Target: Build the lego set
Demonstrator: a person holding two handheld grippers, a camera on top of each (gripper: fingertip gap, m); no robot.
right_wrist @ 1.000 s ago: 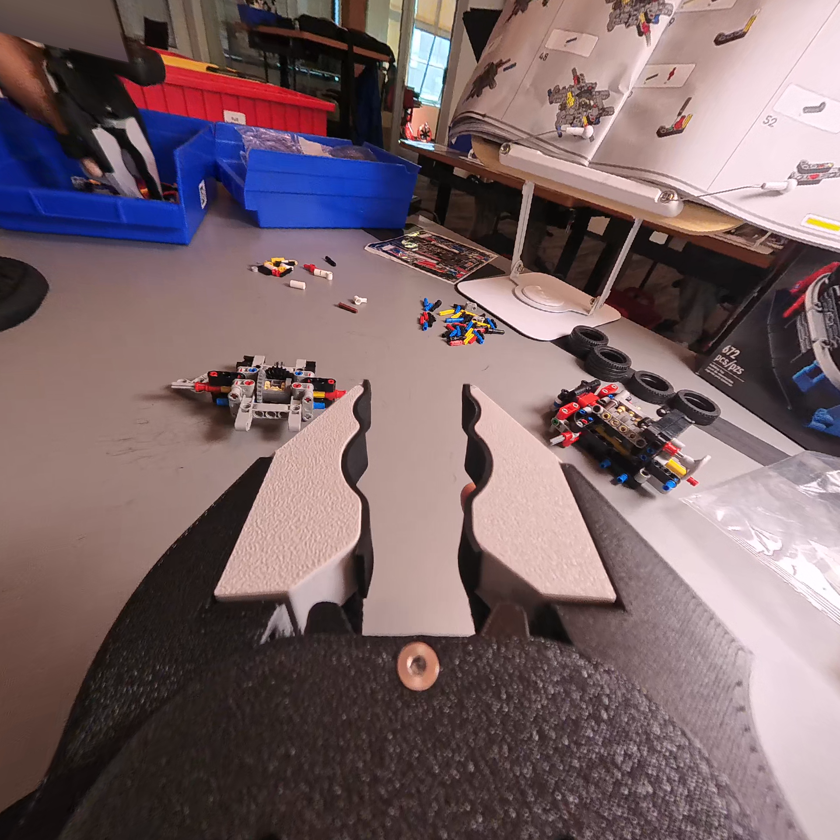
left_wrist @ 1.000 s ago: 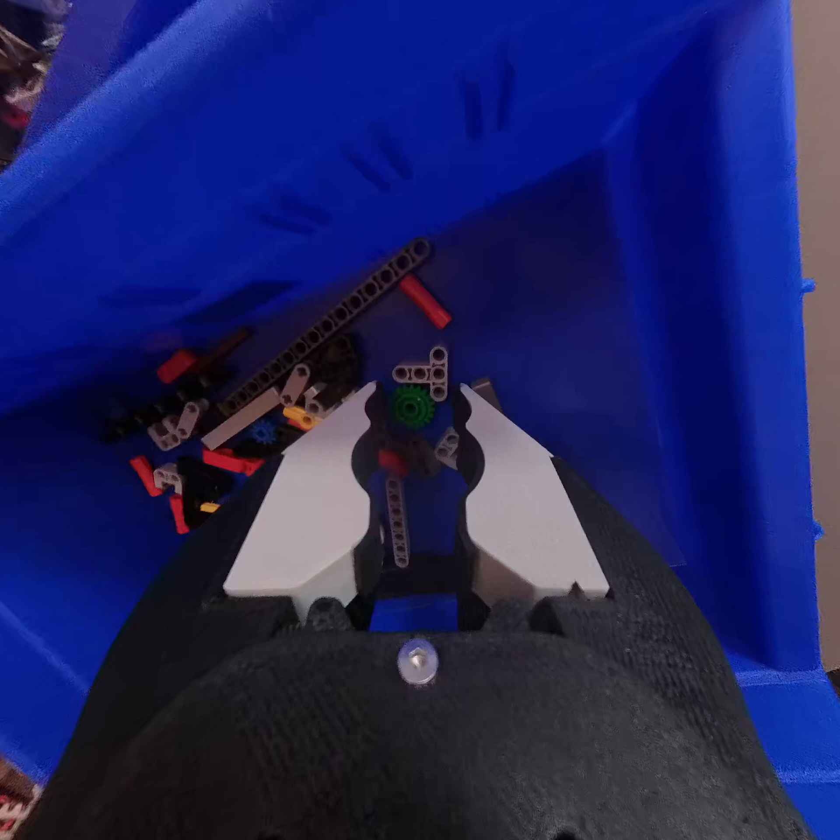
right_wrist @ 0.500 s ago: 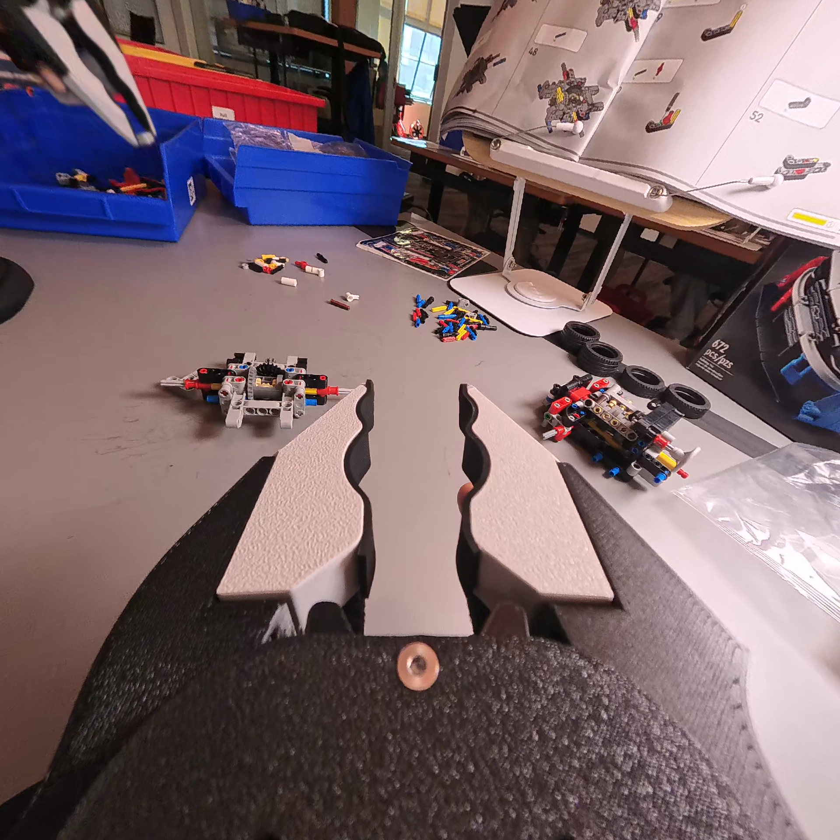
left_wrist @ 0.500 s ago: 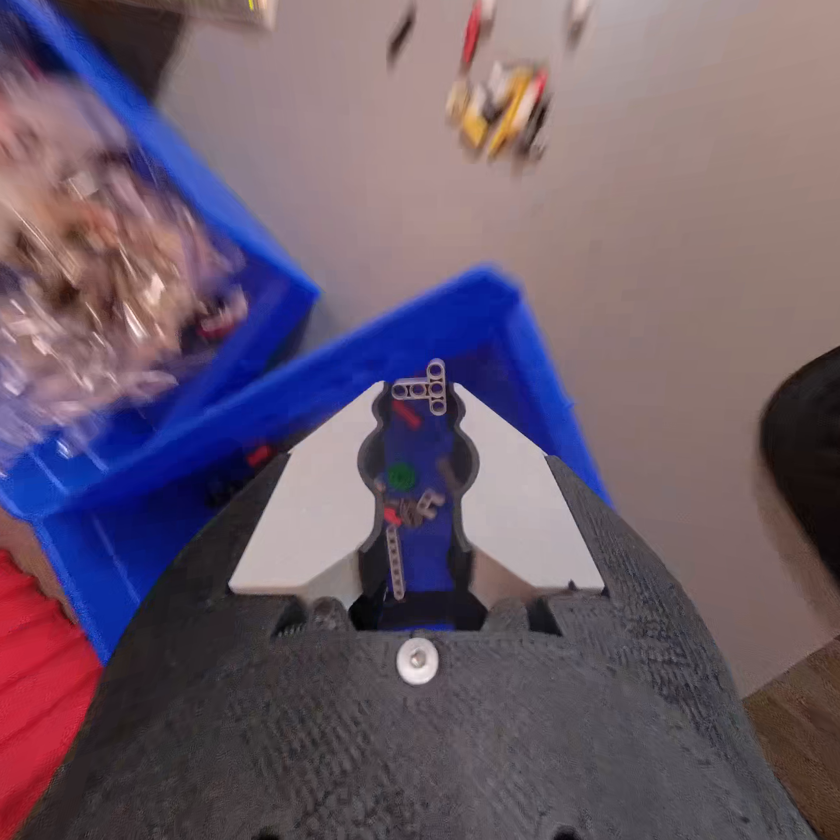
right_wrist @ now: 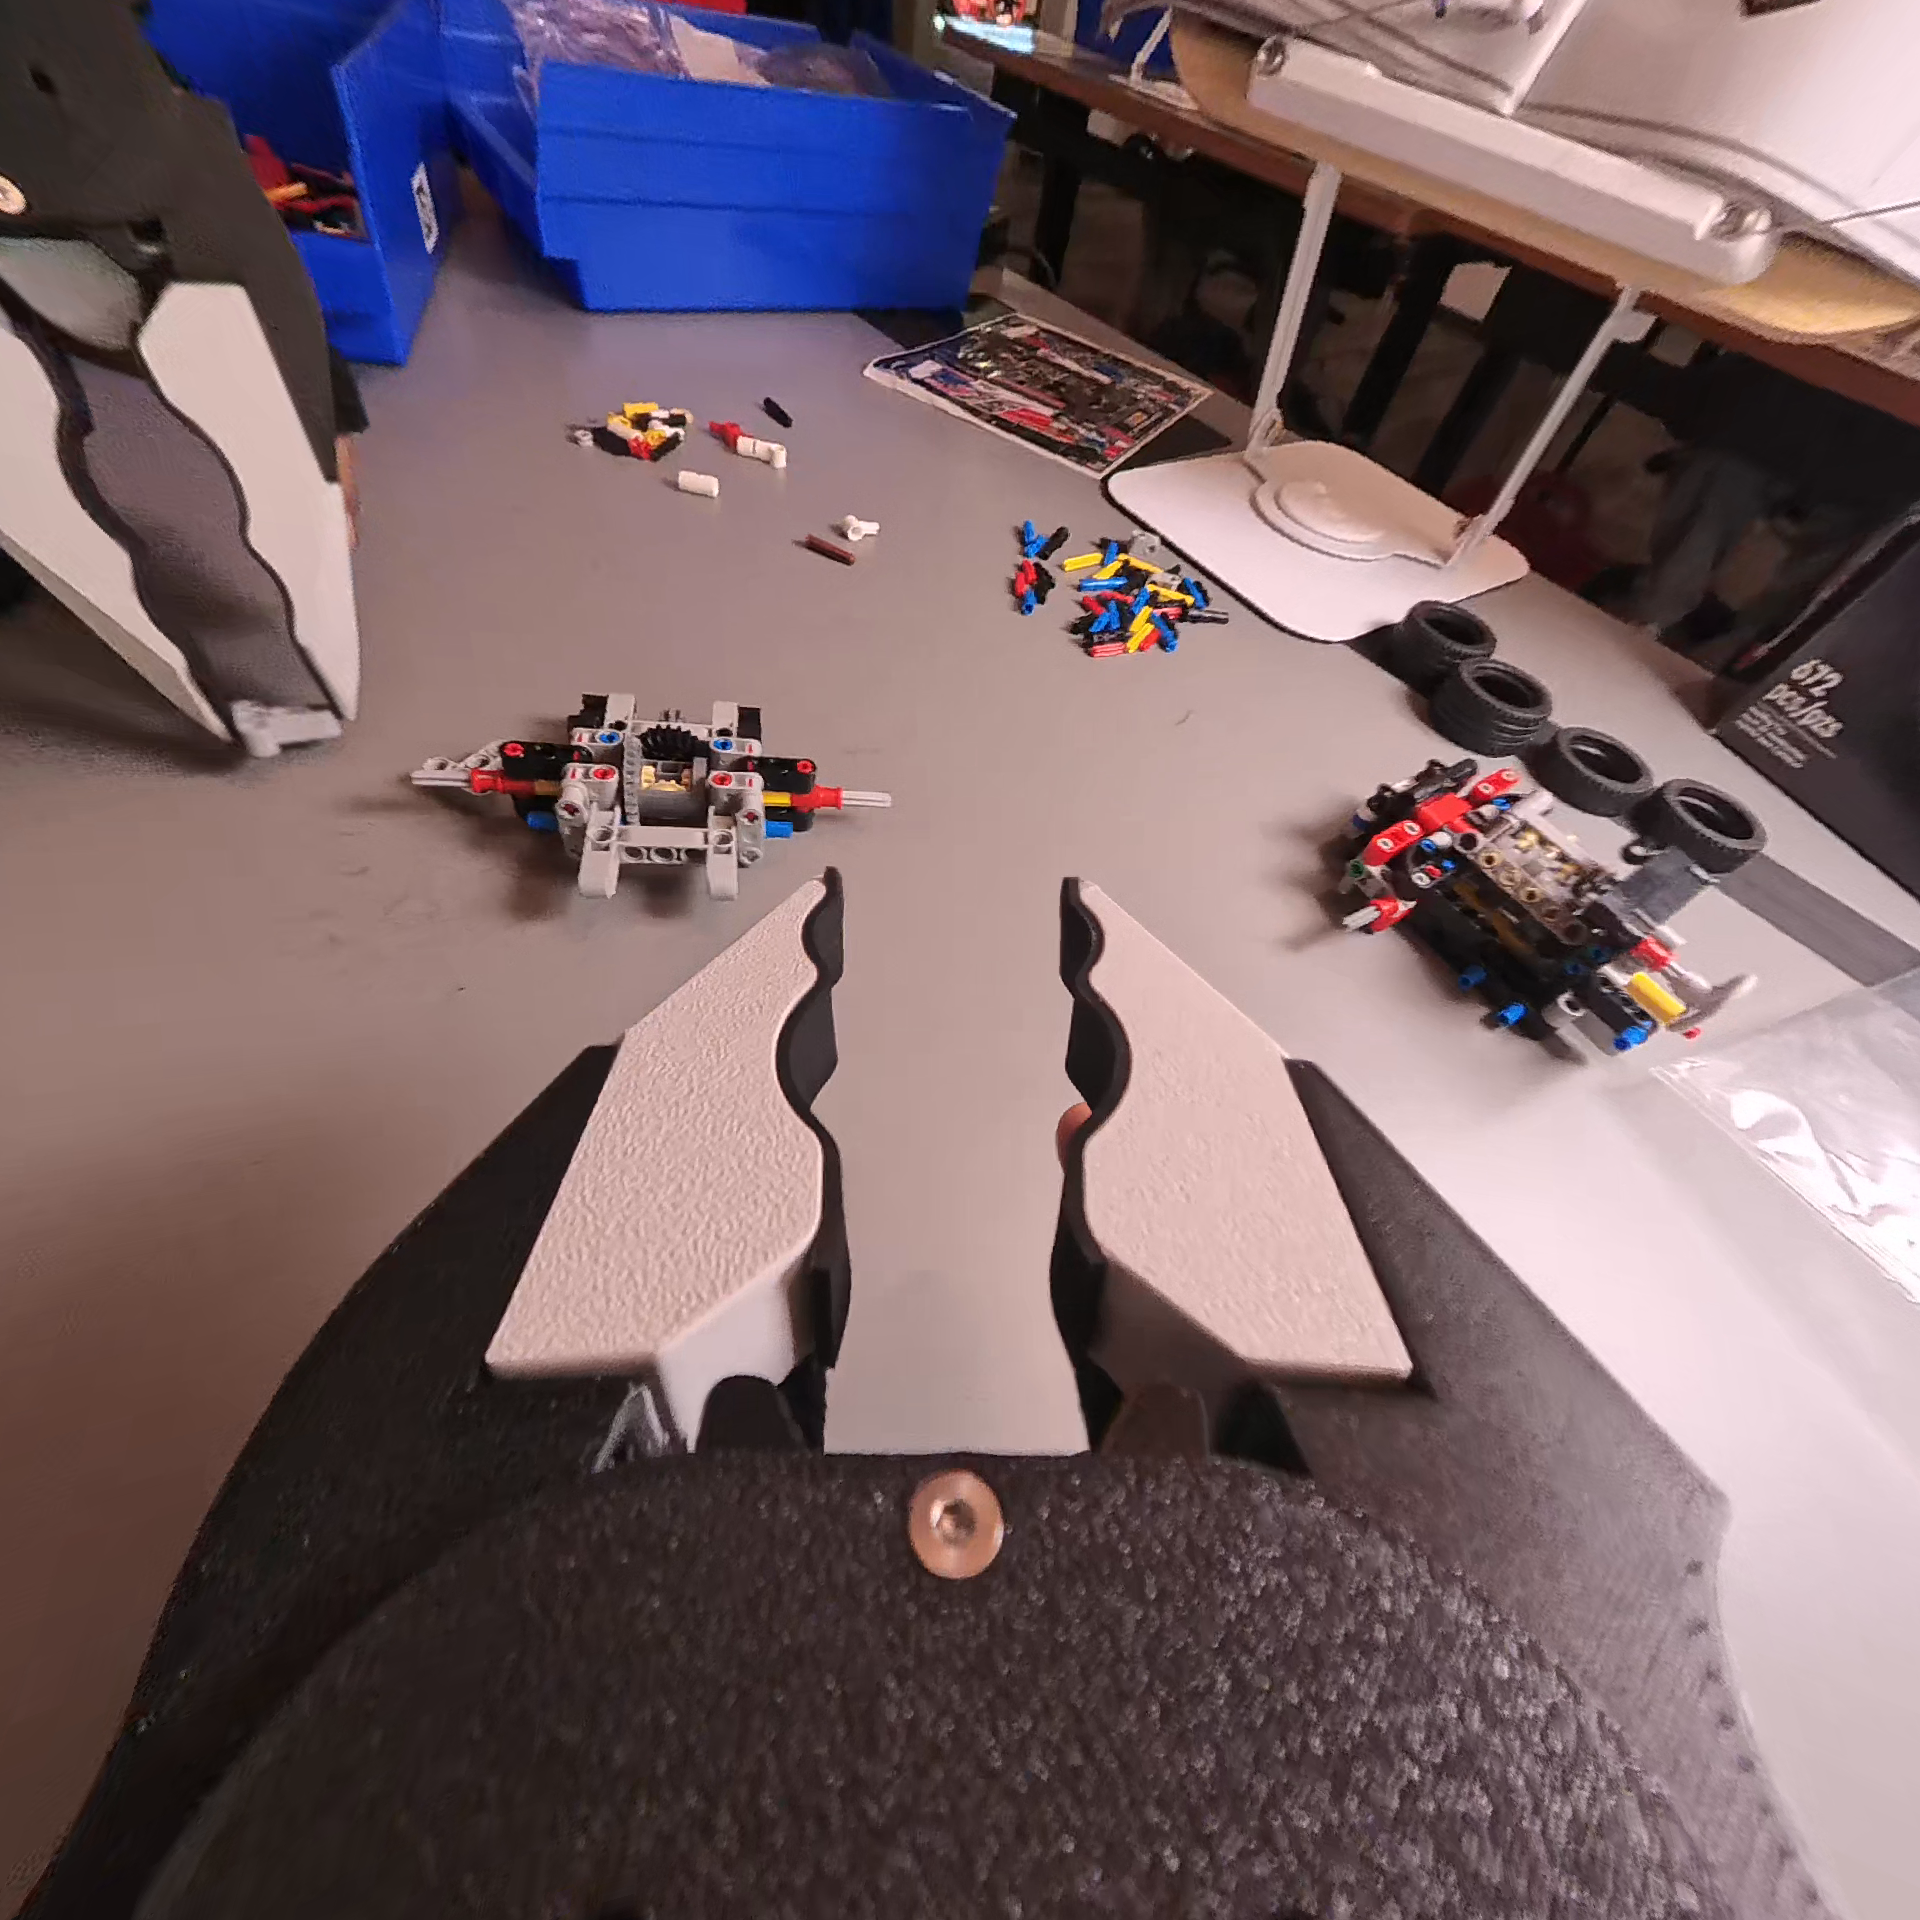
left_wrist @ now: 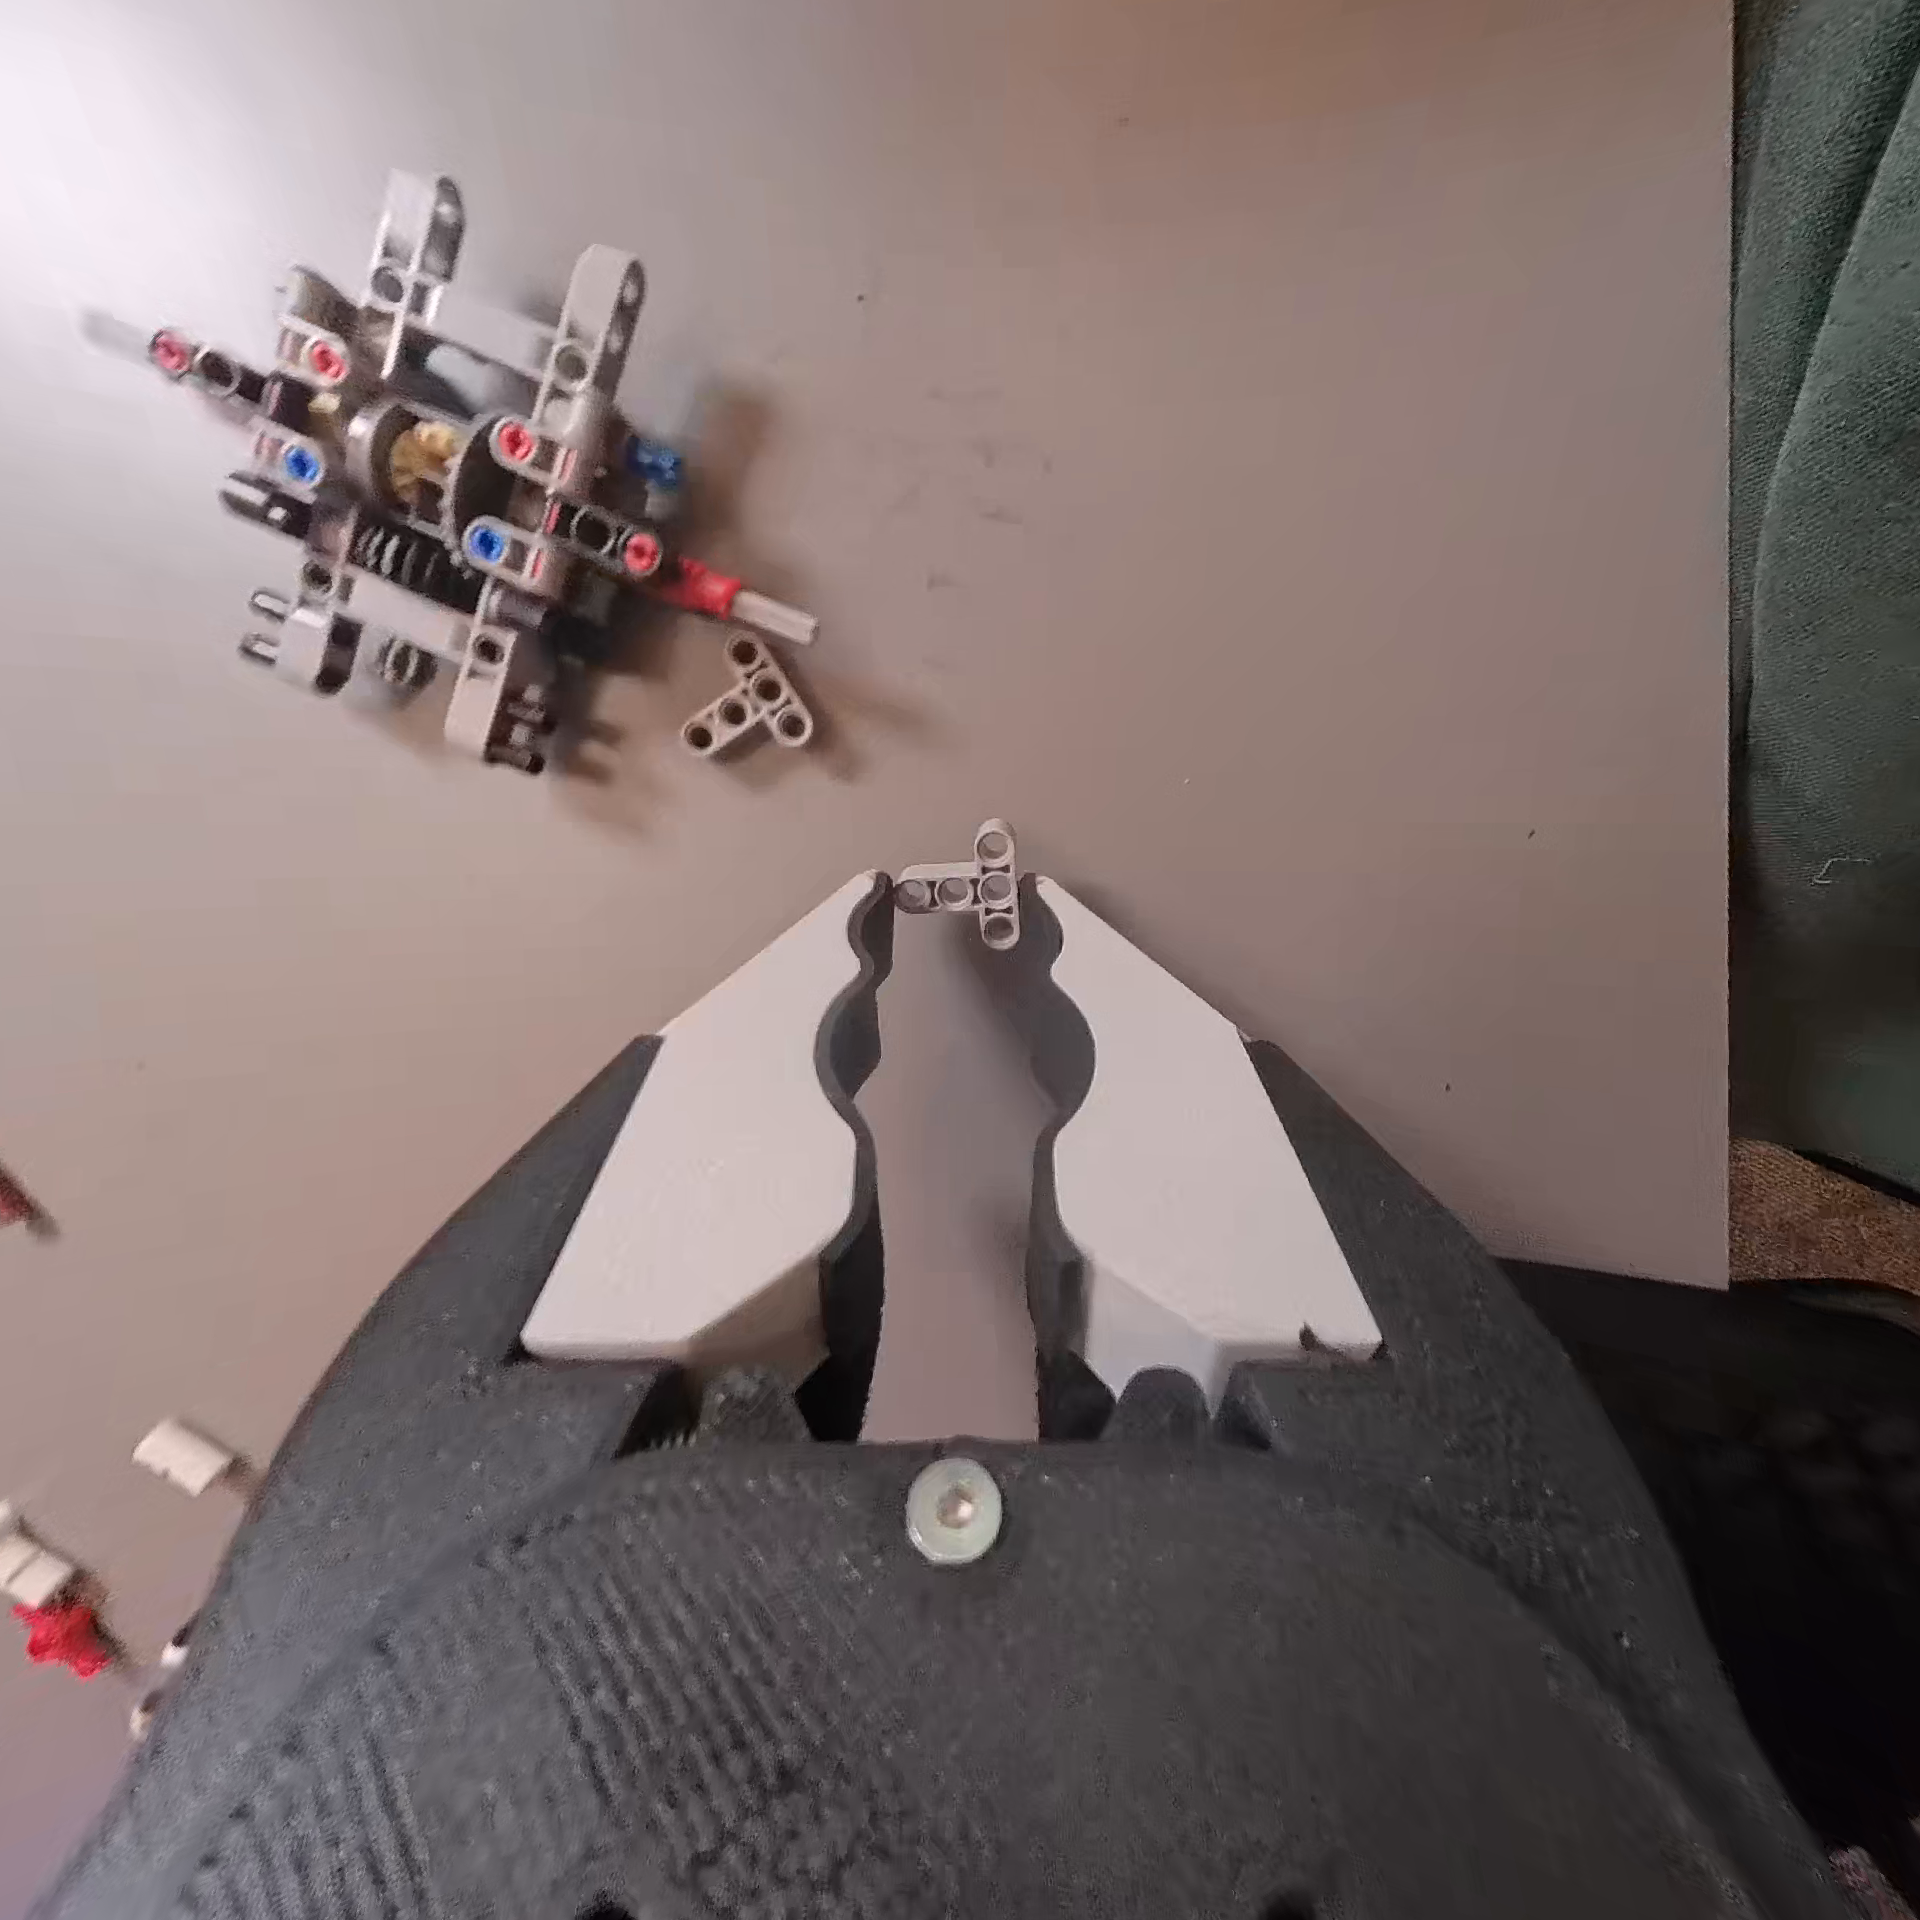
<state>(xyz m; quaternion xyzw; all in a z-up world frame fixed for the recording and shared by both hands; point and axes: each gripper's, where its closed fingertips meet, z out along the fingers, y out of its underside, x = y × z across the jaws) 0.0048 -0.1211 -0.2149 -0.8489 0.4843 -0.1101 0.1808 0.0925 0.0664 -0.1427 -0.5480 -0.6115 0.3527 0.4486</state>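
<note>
A light grey T-shaped beam (left_wrist: 982, 891) with round holes is pinched at the tips of the left gripper (left_wrist: 961, 883), both pads pressing its ends, above the grey table (left_wrist: 1351, 520). A second T-shaped beam (left_wrist: 750, 710) lies on the table just beside a grey axle assembly (left_wrist: 436, 488) with red and blue pins. The right gripper (right_wrist: 948, 894) hovers over the table with fingers spread and nothing between them. Ahead of it and to its left sits the same axle assembly (right_wrist: 649, 795); a darker chassis assembly (right_wrist: 1527, 904) lies to its right, beside four black tyres (right_wrist: 1590, 748). Farther off: a pile of coloured pins (right_wrist: 1117, 597), blue bins (right_wrist: 727, 177), a white stand (right_wrist: 1320, 520).
</note>
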